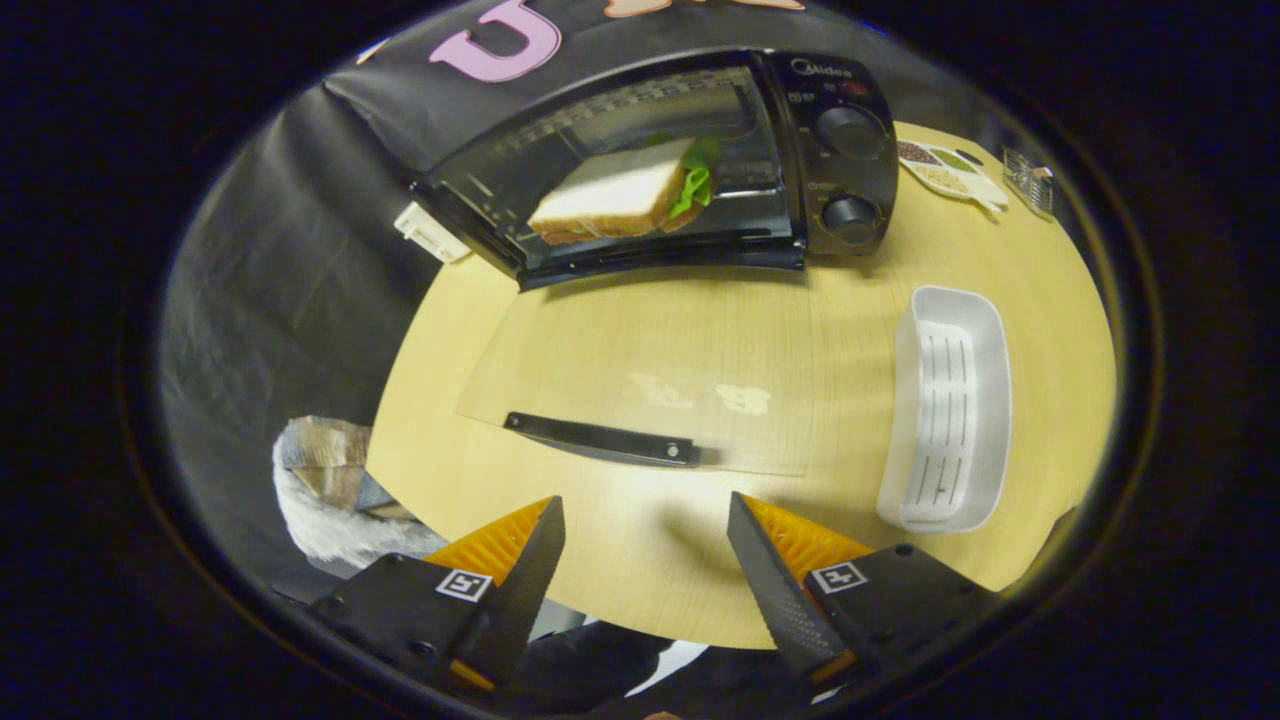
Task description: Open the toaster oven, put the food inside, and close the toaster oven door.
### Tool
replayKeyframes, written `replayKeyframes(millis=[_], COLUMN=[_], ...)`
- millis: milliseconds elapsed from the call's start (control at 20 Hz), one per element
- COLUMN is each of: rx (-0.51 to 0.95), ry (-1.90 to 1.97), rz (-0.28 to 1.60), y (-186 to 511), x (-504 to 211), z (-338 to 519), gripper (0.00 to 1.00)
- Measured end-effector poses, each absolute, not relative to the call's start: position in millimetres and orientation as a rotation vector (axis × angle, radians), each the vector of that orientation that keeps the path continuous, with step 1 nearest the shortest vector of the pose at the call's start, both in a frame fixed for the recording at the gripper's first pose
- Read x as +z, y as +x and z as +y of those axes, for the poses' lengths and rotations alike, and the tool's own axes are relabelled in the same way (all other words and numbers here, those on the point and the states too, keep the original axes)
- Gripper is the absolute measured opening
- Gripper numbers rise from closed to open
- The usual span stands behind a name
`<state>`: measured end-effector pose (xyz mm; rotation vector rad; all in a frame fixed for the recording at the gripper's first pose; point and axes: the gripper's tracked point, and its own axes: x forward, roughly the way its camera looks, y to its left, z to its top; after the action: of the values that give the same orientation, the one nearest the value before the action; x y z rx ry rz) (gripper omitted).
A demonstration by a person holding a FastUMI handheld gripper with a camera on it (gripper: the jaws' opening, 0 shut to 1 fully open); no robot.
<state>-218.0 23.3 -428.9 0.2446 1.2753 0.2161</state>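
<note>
A black toaster oven [790, 150] stands at the far side of the round wooden table [1050, 270]. Its glass door [640, 370] hangs open, lying flat toward me, with the black handle [600, 440] at its near edge. A sandwich [620, 195] of white bread with green lettuce rests inside the oven. My gripper [645, 520] is open with nothing between its fingers, hovering just short of the door handle above the table's near edge.
An empty white tray [945, 410] lies on the table beyond the right finger. A small card [950, 170] and a little clear item [1030, 180] sit by the oven's right side. A white block [430, 232] is at the oven's left. Some fabric [330, 490] lies below the table.
</note>
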Motion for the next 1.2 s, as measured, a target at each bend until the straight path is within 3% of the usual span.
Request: replayKeyframes(millis=[500, 800, 1200], rx=[0.206, 0.185, 0.143], ry=[0.256, 0.301, 0.251], rz=[1.09, 0.855, 0.681], y=[-180.1, -108.8, -36.3], x=[-380.4, -317.3, -278.7], z=[17.4, 9.7, -23.9], gripper=[0.99, 0.99, 0.99])
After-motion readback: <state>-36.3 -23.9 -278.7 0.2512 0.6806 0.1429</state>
